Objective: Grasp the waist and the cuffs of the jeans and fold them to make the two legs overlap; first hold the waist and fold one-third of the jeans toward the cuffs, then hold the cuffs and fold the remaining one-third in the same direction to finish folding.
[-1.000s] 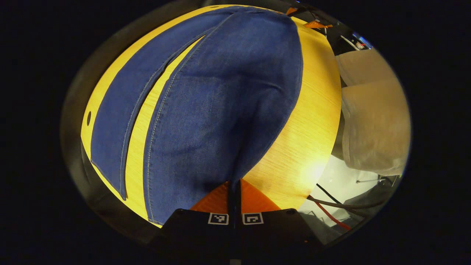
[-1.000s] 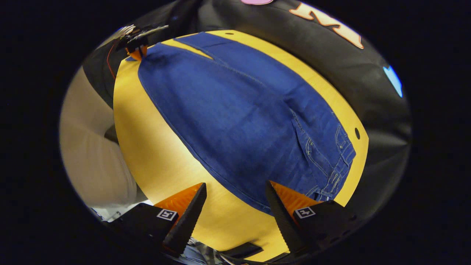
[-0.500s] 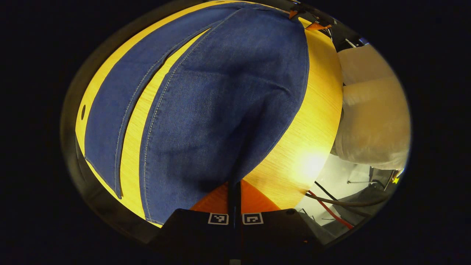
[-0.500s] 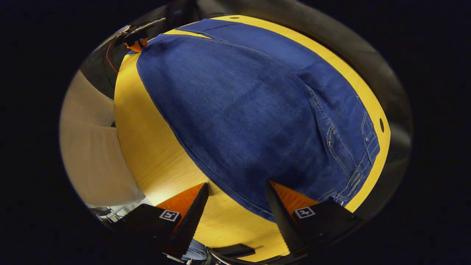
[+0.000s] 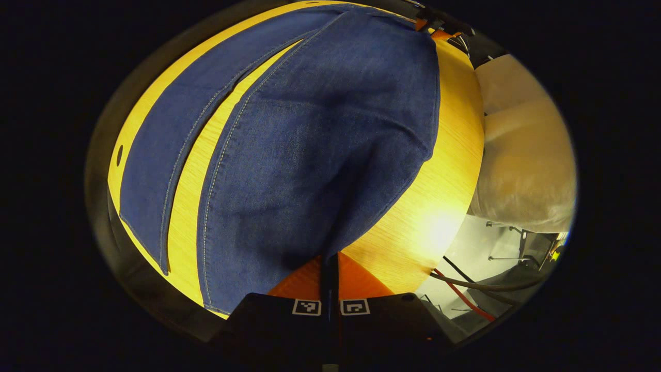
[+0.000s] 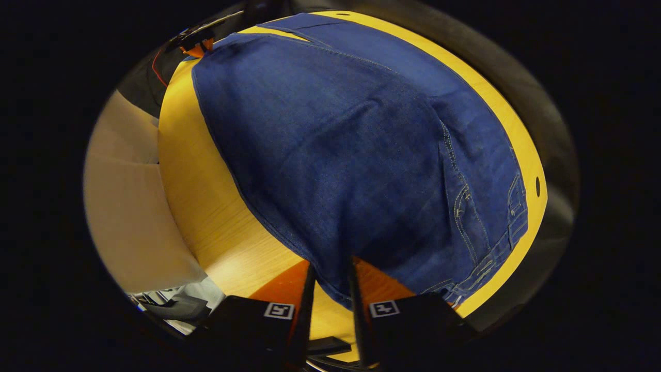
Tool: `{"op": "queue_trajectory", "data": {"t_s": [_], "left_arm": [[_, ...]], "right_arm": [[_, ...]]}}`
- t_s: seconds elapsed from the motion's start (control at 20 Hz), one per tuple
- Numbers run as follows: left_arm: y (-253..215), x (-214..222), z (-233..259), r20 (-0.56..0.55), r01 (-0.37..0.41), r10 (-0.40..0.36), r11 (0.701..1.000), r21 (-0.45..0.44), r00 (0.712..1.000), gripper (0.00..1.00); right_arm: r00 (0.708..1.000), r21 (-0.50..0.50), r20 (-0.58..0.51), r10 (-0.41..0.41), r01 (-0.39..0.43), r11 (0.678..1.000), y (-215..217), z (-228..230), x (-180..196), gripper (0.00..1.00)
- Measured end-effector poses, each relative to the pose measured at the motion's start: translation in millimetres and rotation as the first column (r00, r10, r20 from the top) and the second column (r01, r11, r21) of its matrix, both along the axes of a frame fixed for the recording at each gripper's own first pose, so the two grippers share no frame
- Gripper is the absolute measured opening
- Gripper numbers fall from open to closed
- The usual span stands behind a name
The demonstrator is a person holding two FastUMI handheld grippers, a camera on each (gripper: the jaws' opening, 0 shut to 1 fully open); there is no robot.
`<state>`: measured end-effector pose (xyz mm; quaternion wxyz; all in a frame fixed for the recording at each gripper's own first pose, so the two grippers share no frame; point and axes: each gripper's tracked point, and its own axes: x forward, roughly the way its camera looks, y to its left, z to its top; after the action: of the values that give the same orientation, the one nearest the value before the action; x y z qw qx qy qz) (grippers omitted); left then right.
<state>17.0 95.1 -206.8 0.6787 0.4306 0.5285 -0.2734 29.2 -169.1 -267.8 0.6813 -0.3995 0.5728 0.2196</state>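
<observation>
Claws gripping jeans for the leg-over-leg fold

Blue denim jeans lie lengthwise on the yellow wooden bench, legs still parted; left claw is pinched tight on the cuff end, and right claw, nearly closed, nips the waist-side edge, apparently ready to lift.

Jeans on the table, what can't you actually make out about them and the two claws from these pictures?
- Left gripper view: the left claw is closed at the jeans hem; the denim hides how much cloth it holds.
- Right gripper view: the fingers of the right claw flank the jeans' edge by the waist; contact is unclear.
- Right gripper view: the table's near edge is cut off.
</observation>
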Motion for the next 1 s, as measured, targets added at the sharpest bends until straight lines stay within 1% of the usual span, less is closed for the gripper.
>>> {"op": "queue_trajectory", "data": {"t_s": [0.05, 0.1, 0.15, 0.25, 0.3, 0.35, 0.4, 0.5, 0.6, 0.7, 0.75, 0.8, 0.85, 0.9, 1.0], "left_arm": [[1, 1, 0, 0.003, 0.000, 0.000, 1.000, 0.003, 1.000, 0.00], [1, 1, 0, 0.006, 0.000, 0.000, 1.000, 0.007, 1.000, 0.00], [1, 2, -1, 0.008, 0.000, 0.000, 1.000, 0.008, 1.000, 0.00], [1, 3, 0, 0.018, -0.015, 0.015, 1.000, 0.010, 1.000, 0.00], [1, 1, 0, 0.022, -0.022, 0.022, 1.000, 0.011, 1.000, 0.03], [0, 2, 0, 0.028, -0.028, 0.027, 1.000, 0.009, 0.999, 0.03], [1, 1, 0, 0.038, -0.032, 0.032, 0.999, 0.006, 0.999, 0.04], [0, 3, -1, 0.067, -0.040, 0.040, 0.999, -0.002, 0.997, 0.00], [1, 3, -1, 0.097, -0.063, 0.062, 0.998, 0.002, 0.993, 0.00], [4, -2, 2, 0.107, -0.102, 0.097, 0.994, 0.036, 0.989, 0.00], [2, -2, 9, 0.129, -0.105, 0.098, 0.993, 0.046, 0.987, 0.00], [-1, -2, 19, 0.152, -0.117, 0.108, 0.992, 0.049, 0.982, 0.00], [-6, -1, 30, 0.181, -0.135, 0.125, 0.990, 0.043, 0.976, 0.00], [-8, 2, 44, 0.214, -0.153, 0.141, 0.988, 0.038, 0.966, 0.00], [-6, 17, 75, 0.282, -0.201, 0.181, 0.979, 0.041, 0.942, 0.00]], "right_arm": [[1.000, -0.007, 0.008, -0.009, 0.009, 1.000, -1, 3, 4, 0.29], [1.000, -0.011, 0.016, -0.015, 0.015, 1.000, -3, 3, 7, 0.17], [1.000, -0.008, 0.018, -0.023, 0.023, 1.000, -3, 4, 7, 0.13], [0.997, -0.008, 0.032, -0.071, 0.071, 0.997, -6, 3, 6, 0.08], [0.994, -0.004, 0.046, -0.100, 0.100, 0.995, -5, 4, 5, 0.05], [0.990, -0.006, 0.061, -0.127, 0.127, 0.992, -7, 5, 4, 0.05], [0.989, -0.003, 0.078, -0.129, 0.129, 0.992, -8, 3, 6, 0.03], [0.982, -0.009, 0.123, -0.141, 0.143, 0.990, -7, 6, 4, 0.03], [0.977, -0.024, 0.167, -0.136, 0.141, 0.990, -5, 8, 3, 0.03], [0.967, -0.041, 0.210, -0.146, 0.158, 0.987, -3, 14, 2, 0.02], [0.960, -0.042, 0.228, -0.165, 0.179, 0.983, -2, 20, 3, 0.02], [0.947, -0.039, 0.258, -0.190, 0.206, 0.978, 0, 31, 4, 0.03], [0.927, -0.019, 0.305, -0.219, 0.236, 0.971, 3, 44, 11, 0.00], [0.902, 0.006, 0.349, -0.255, 0.270, 0.963, 5, 59, 18, 0.03], [0.853, 0.062, 0.421, -0.309, 0.313, 0.948, 13, 85, 37, 0.02]]}}
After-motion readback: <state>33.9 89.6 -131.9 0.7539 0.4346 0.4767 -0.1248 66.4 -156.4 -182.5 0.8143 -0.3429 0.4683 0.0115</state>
